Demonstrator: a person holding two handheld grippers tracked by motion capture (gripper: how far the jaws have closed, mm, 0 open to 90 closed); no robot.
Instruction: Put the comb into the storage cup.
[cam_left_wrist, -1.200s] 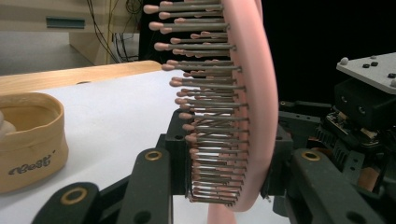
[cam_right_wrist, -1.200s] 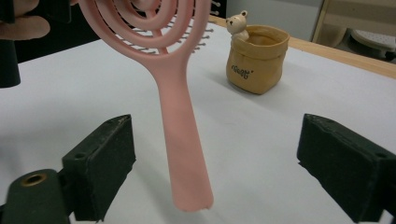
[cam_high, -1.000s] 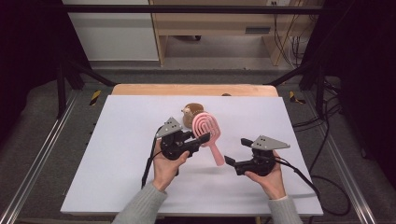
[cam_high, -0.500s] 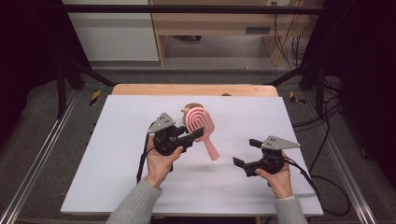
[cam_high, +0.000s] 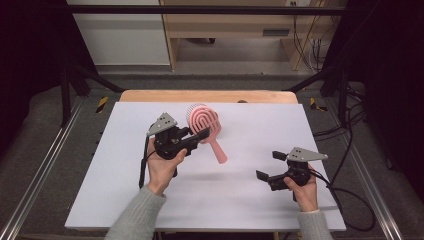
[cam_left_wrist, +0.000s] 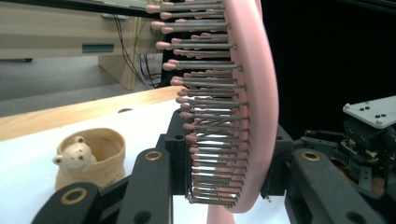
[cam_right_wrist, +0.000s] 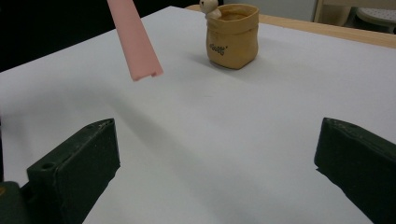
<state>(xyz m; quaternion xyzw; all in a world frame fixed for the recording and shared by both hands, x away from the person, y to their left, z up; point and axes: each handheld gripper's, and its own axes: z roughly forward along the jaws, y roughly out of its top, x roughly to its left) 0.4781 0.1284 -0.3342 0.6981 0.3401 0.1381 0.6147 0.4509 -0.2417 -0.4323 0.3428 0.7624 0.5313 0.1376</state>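
Pink hairbrush held above the bench

The left gripper (cam_high: 197, 136) clamps the pink hairbrush (cam_high: 206, 122) by its head, handle hanging free above the white bench (cam_high: 125, 200); the right gripper (cam_high: 270, 167) stands well apart, jaws wide and empty.

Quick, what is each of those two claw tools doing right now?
Left gripper: closed on the pink hairbrush.
Right gripper: open, holding nothing.

Left hand-held gripper (cam_high: 197, 137) lifted pink hairbrush (cam_high: 204, 120) higher; right hand-held gripper (cam_high: 270, 167) drew away, jaws opened.
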